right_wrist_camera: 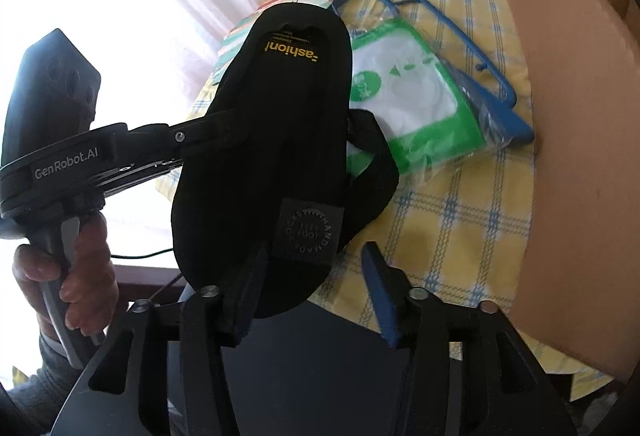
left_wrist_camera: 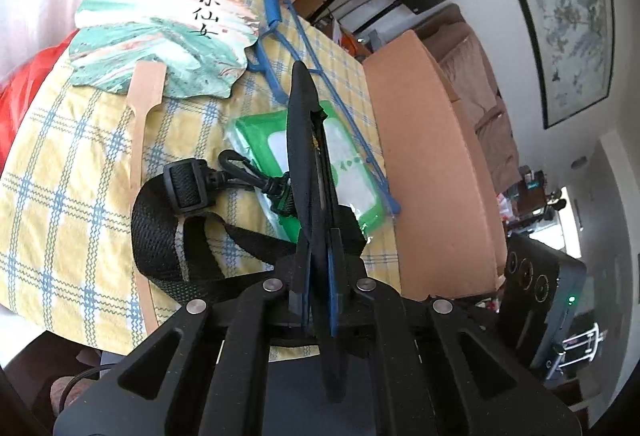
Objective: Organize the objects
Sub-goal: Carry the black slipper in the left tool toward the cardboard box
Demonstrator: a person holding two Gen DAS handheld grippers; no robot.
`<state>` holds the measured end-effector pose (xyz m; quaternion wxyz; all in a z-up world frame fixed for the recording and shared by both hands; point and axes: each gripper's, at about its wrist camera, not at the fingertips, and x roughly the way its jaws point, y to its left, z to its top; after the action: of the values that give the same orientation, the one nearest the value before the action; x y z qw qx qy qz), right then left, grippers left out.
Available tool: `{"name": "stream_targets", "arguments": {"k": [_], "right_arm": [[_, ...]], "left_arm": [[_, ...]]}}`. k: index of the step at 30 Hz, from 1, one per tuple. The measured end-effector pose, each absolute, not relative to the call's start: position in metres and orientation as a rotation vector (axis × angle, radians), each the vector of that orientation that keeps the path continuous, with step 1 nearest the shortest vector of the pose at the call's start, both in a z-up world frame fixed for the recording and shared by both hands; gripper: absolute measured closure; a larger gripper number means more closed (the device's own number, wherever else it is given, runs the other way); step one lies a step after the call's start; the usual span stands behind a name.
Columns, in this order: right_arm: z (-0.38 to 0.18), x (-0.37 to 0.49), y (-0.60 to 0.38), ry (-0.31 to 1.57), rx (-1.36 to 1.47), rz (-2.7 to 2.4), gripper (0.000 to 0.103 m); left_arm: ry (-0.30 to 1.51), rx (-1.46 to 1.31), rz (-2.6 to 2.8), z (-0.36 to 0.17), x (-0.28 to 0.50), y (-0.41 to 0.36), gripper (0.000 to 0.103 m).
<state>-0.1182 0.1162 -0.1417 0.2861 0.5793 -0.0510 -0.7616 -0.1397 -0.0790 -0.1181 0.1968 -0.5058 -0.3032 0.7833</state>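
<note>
left gripper [left_wrist_camera: 316, 256] clamps black sock pack [right_wrist_camera: 276, 139] above table edge [left_wrist_camera: 60, 332].

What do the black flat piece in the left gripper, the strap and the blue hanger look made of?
Black flat piece: matte fabric-covered card, apparently sock packaging, going by its printed label. Strap: woven nylon-like webbing with a visible ribbed weave. Blue hanger: looks like smooth moulded plastic, slightly glossy.

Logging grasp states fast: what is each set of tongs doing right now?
Left tongs: closed on the black sock card, gripped edge-on.
Right tongs: open, holding nothing; the card's lower end sits between the fingers.
</note>
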Motion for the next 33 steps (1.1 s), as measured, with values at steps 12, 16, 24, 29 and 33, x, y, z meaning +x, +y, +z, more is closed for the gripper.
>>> {"name": "stream_targets", "arguments": {"k": [12,16,24,29,33], "right_arm": [[-0.142,-0.114,0.098,-0.210,1.517,-1.963,0.019],[-0.141,-0.115,0.095,-0.232,1.534,-1.959,0.017],[-0.144,-0.112,0.090,-0.272,1.519,-1.974,0.001],[-0.153,-0.111,0.088,-0.242,1.532,-2.003,0.007],[-0.149,-0.107,0.090,-0.217,1.505,-2.026,0.012]], "left_arm": [[-0.885,-1.431,2.234,-0.121,-0.136,-0.077,0.096],[-0.905,-1.436,2.247,-0.121,-0.136,-0.078,0.096],[-0.881,-1.440,2.249,-0.119,-0.134,-0.072,0.097],[-0.869,-1.432,2.243,-0.117,-0.134,-0.068,0.097],[-0.864,-1.413,2.238,-0.113,-0.134,-0.068,0.098]]}}
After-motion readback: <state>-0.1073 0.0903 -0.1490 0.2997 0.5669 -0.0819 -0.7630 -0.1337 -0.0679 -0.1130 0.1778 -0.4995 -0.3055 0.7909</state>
